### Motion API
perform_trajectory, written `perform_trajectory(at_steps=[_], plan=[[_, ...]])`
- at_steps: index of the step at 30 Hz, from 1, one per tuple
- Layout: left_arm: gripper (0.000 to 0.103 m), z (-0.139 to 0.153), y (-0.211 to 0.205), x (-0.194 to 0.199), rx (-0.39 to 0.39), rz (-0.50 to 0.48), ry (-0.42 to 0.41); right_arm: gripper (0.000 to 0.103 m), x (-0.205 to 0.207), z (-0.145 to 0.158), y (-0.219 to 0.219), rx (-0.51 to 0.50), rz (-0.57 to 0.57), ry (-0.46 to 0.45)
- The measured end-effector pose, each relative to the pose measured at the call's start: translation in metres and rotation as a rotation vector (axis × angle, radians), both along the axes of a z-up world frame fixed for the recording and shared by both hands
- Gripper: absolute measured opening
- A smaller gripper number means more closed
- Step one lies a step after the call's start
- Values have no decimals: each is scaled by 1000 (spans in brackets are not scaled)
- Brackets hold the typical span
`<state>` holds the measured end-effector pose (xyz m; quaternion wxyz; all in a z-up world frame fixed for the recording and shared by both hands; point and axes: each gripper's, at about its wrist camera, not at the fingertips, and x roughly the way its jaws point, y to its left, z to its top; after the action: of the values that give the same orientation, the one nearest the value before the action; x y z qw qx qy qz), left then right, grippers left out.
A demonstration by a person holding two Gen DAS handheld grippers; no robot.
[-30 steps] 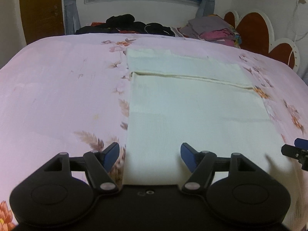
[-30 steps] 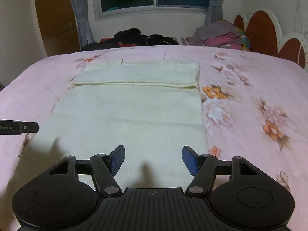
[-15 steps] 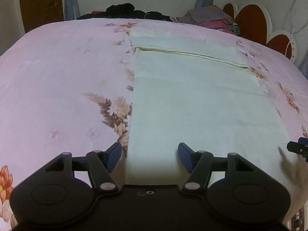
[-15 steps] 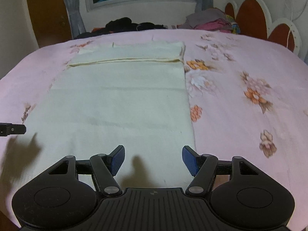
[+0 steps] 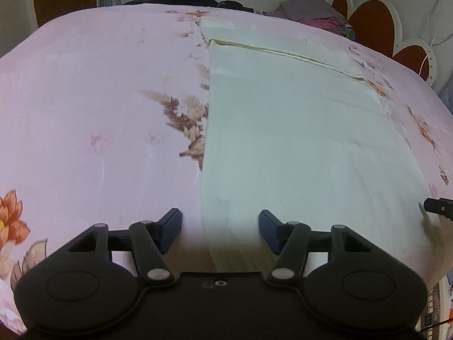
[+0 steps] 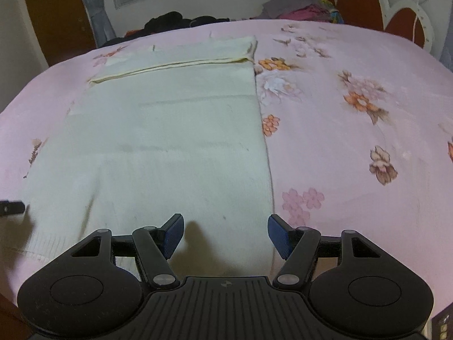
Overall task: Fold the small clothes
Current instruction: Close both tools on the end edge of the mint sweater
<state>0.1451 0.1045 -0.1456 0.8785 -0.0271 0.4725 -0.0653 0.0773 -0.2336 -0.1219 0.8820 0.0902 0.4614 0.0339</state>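
A pale cream garment lies flat on the pink floral bedsheet, its far end folded back over itself along a seam. It also shows in the right wrist view. My left gripper is open and empty, hovering over the garment's near left edge. My right gripper is open and empty, over the garment's near right edge. The right gripper's tip shows at the right of the left wrist view; the left gripper's tip shows at the left of the right wrist view.
Dark clothes and a pile of folded coloured clothes lie at the far edge of the bed. A red and white headboard stands at the right. A window and curtains are behind.
Both grippers have drawn back toward the near end of the garment and dropped closer to the bed. Both stayed open.
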Motion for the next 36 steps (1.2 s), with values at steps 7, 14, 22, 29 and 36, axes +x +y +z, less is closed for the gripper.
perform_trajectory(at_steps=[7, 14, 22, 29, 36], plan=[[56, -3, -1, -8, -39, -11, 17, 65, -9, -2, -1, -12, -7, 13], [47, -6, 1, -12, -83, -7, 43, 42, -15, -5, -11, 3, -47, 29], [21, -7, 6, -11, -163, -18, 101, 33, -22, -7, -17, 63, -61, 78], [7, -9, 3, -11, -193, -34, 97, 8, -21, -6, -8, 79, -37, 97], [5, 2, 9, -13, -223, -41, 42, 5, -24, 6, -4, 76, -26, 54]])
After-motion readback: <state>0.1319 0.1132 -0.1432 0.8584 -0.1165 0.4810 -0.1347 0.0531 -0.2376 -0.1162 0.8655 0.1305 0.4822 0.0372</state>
